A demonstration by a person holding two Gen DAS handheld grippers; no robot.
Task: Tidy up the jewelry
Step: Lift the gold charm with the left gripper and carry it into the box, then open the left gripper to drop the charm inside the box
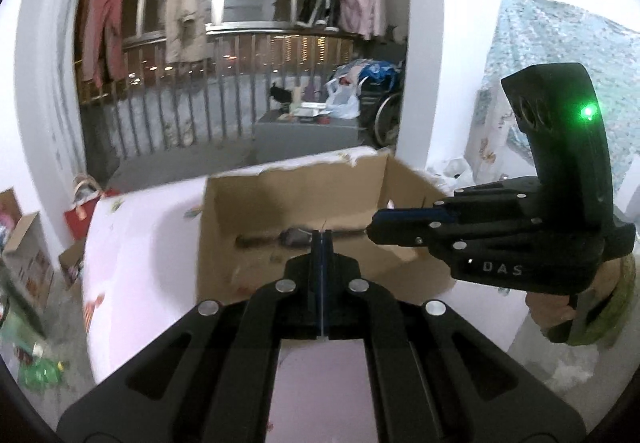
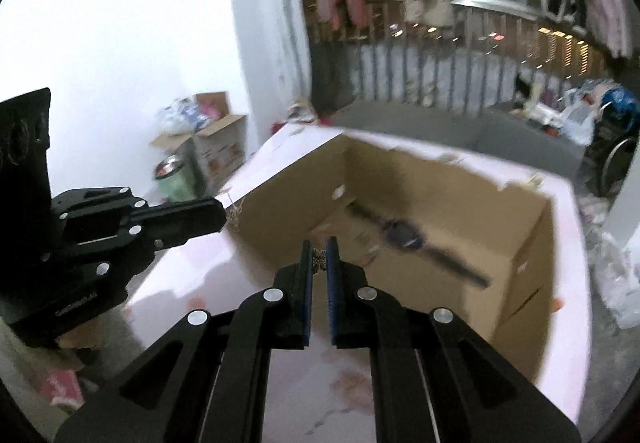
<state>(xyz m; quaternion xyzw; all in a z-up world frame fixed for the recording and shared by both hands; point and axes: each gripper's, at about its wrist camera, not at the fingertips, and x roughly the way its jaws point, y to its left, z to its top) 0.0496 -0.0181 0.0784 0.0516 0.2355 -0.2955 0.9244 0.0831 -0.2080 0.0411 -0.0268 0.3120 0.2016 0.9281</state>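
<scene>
My left gripper [image 1: 322, 233] has its jaws pressed fully together on a hair-thin chain [image 2: 233, 214]; from the right wrist view the chain dangles at that gripper's tip, just outside the box's [image 2: 516, 235] left wall, above the table [image 2: 188, 283]. My right gripper [image 2: 319, 257] has its jaws nearly together, pinching a small gold flower-shaped charm [image 2: 319, 259] between the blue pads [image 2: 330, 263]. It is held above the box's near edge. The box is open-topped cardboard and sits on the pink table, toward its far edge. Inside, a dark watch [image 2: 404, 234] lies flat on the box floor, strap running diagonally, blurred in both views. Around it small bits dot the floor; I cannot tell what they are.
</scene>
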